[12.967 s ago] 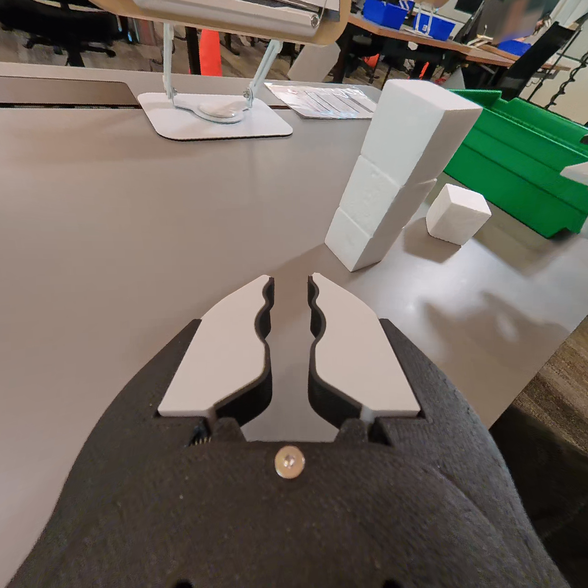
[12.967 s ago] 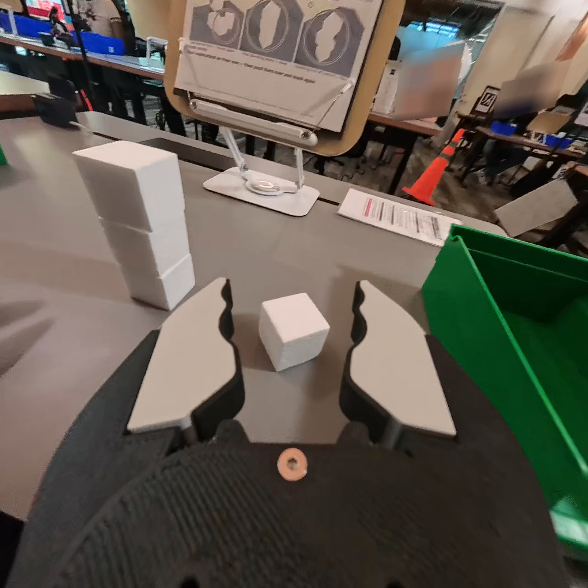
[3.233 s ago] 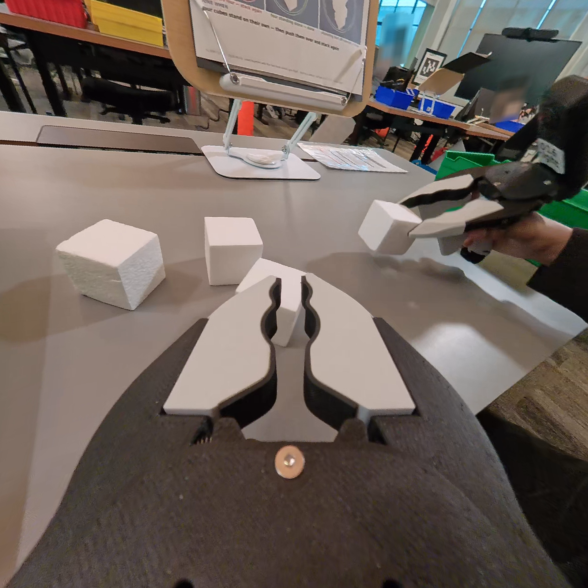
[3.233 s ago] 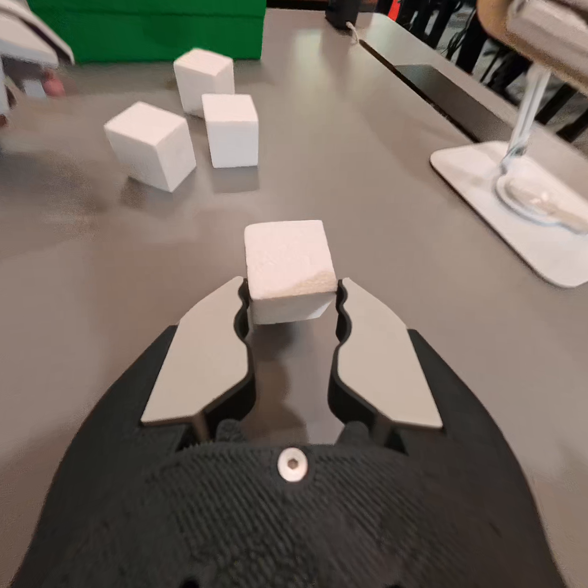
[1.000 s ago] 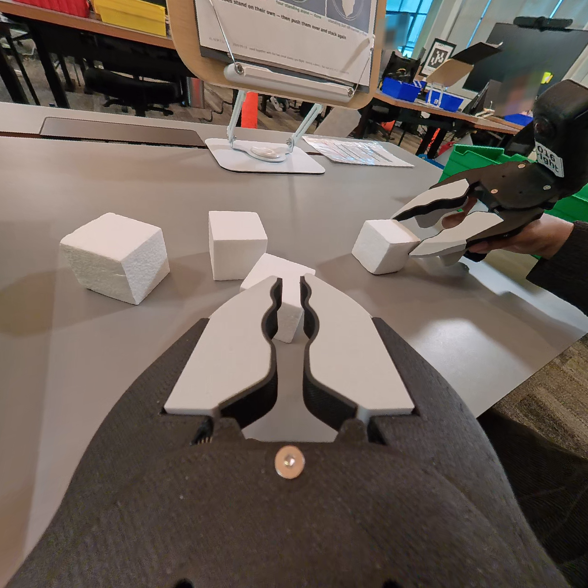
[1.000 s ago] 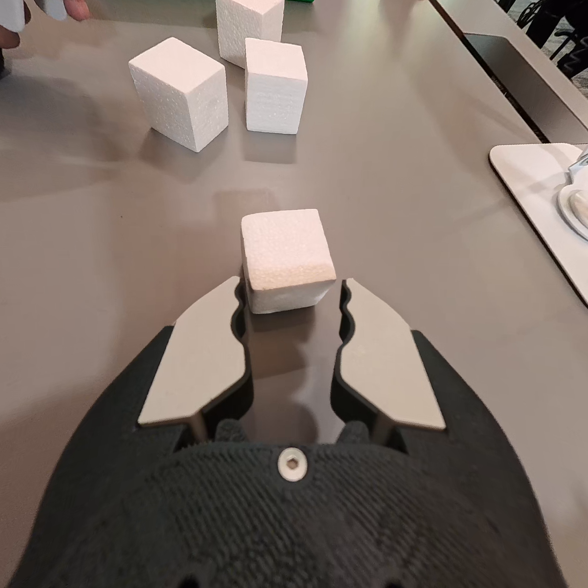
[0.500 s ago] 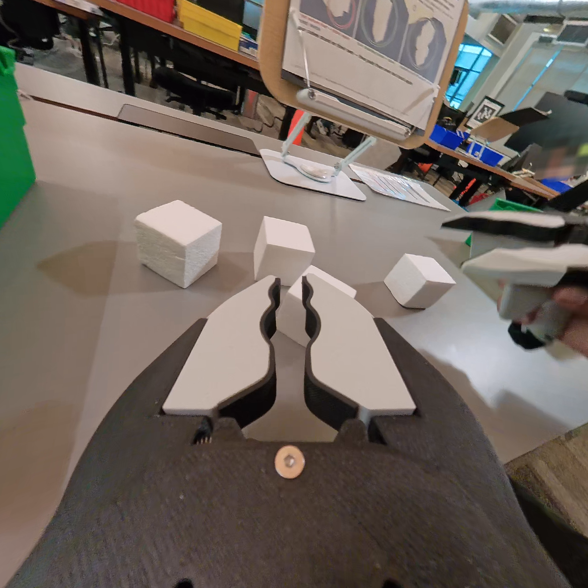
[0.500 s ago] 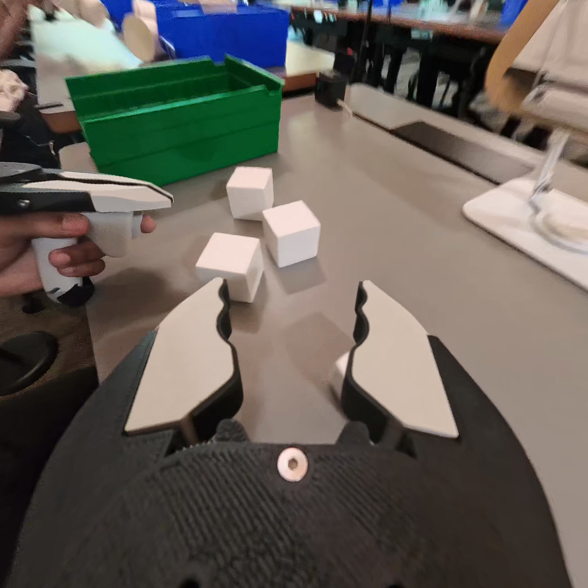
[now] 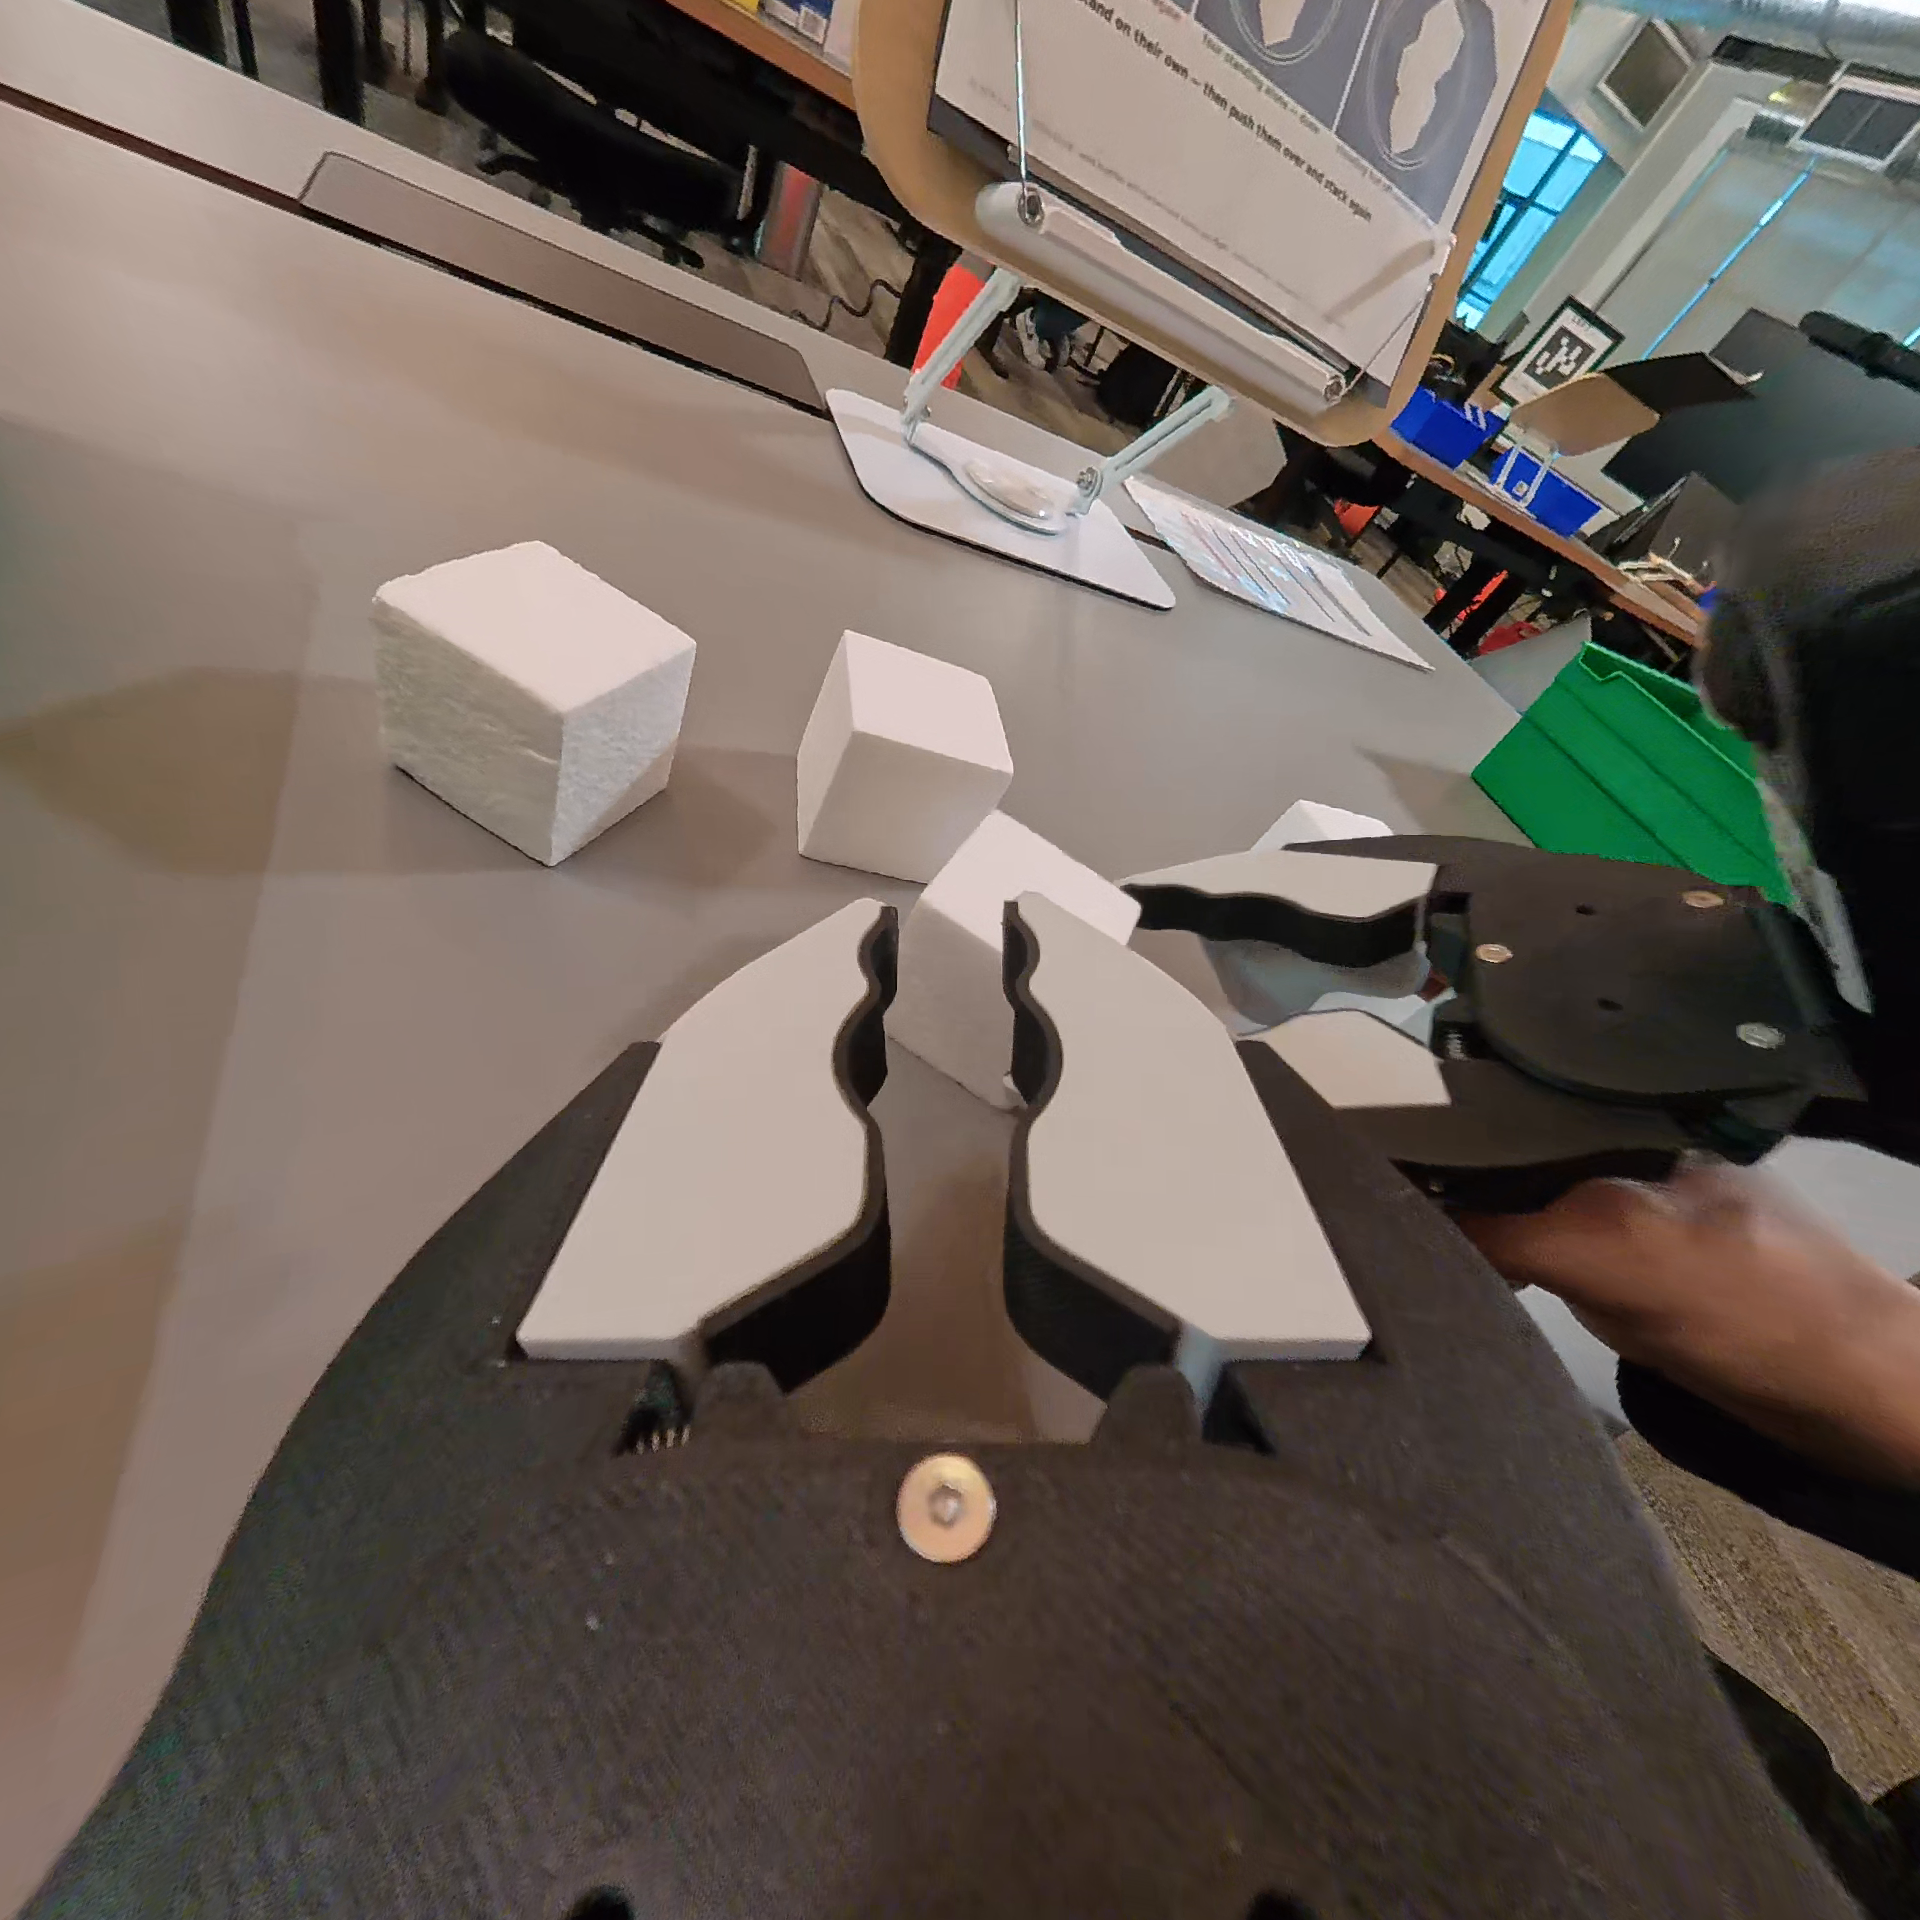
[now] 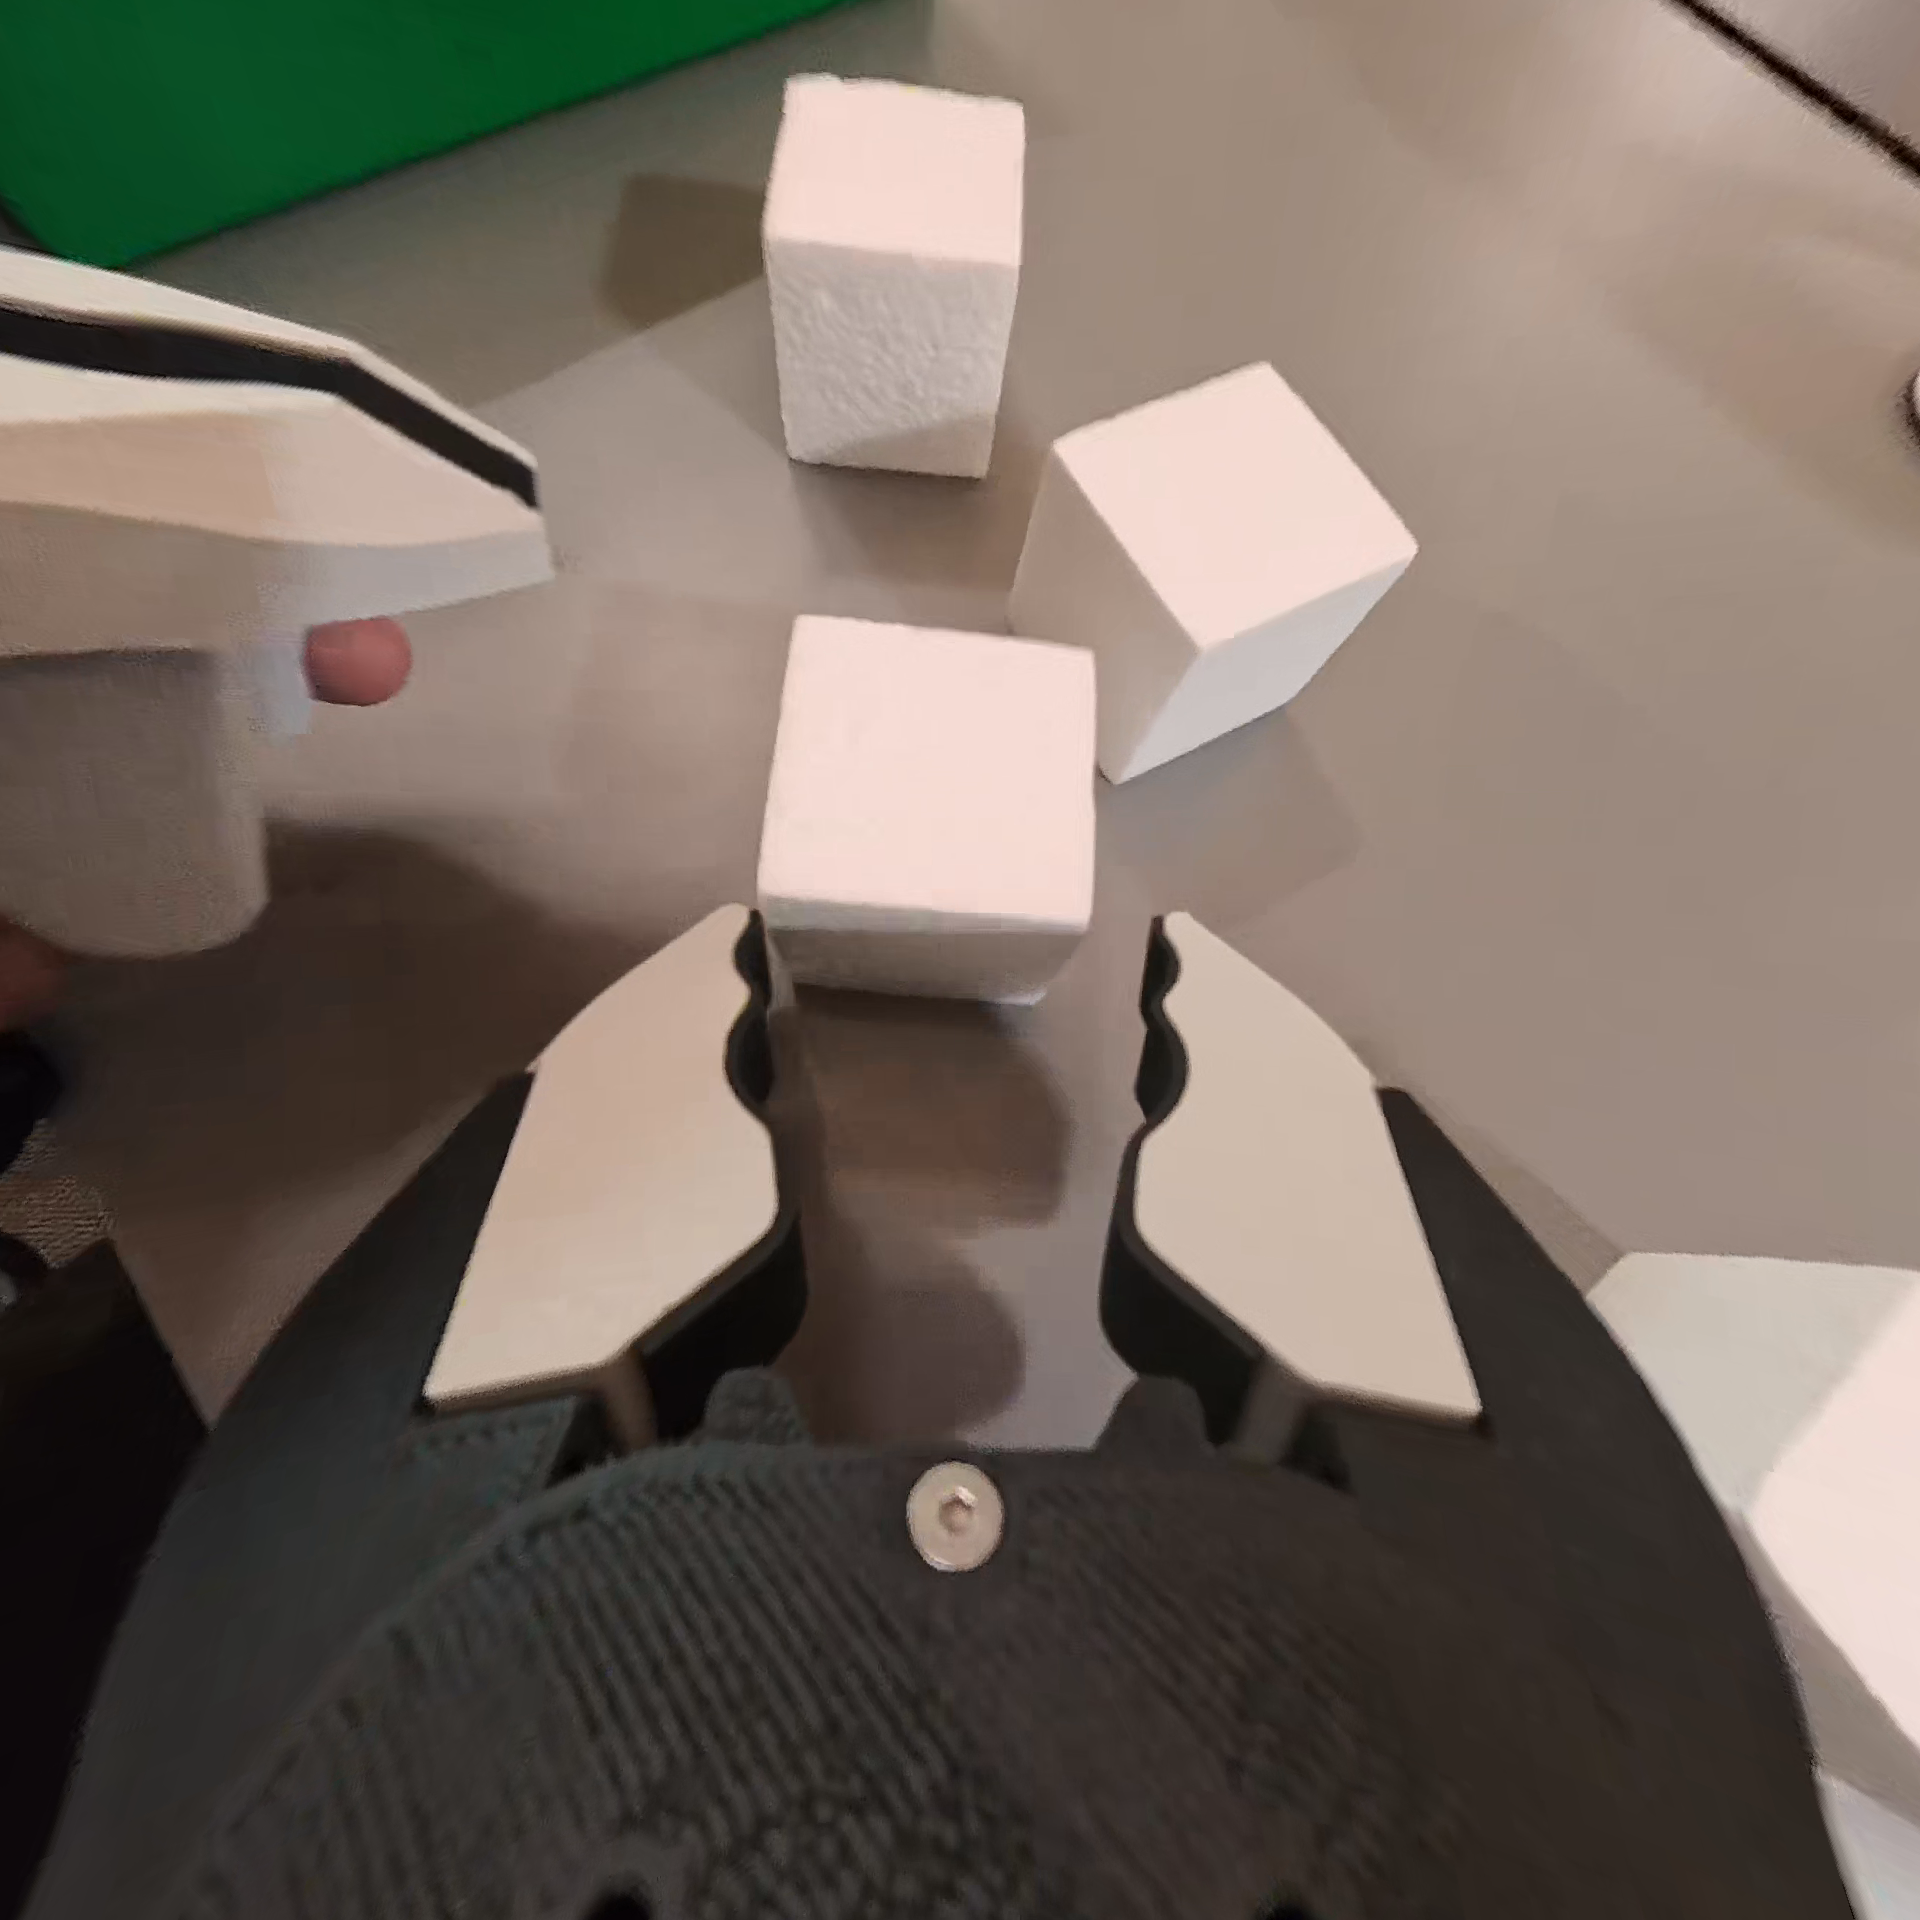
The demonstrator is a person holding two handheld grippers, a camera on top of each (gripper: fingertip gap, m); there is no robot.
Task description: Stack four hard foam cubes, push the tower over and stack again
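Observation:
Several white foam cubes lie on the grey table [image 9: 260, 987]. My left gripper [image 9: 940, 925] is almost shut with a narrow gap and holds nothing. The nearest cube [image 9: 1008, 935] lies on the table just beyond its tips. Two more cubes [image 9: 530, 696] [image 9: 899, 758] lie farther off to the left. My right gripper [image 10: 956, 935] is open and empty, its tips just short of that same cube [image 10: 925, 800]. The right gripper also shows in the left wrist view [image 9: 1205, 966], reaching in from the right. A fourth cube [image 9: 1320, 826] is partly hidden behind it.
A green bin [image 9: 1621, 769] stands at the right edge and another [image 10: 260, 104] beyond the cubes. A document stand [image 9: 997, 488] and a printed sheet [image 9: 1278, 571] lie at the back. A cube [image 10: 1818, 1455] lies close by the right gripper's right side. The left gripper [image 10: 520, 509] is just left of the cubes. There is about 8 centimetres between the tips of the two grippers.
The right gripper let go of its cube a second ago, lifted away, then swung down to the cluster. It now sits open before the nearest cube. The left gripper stayed almost shut.

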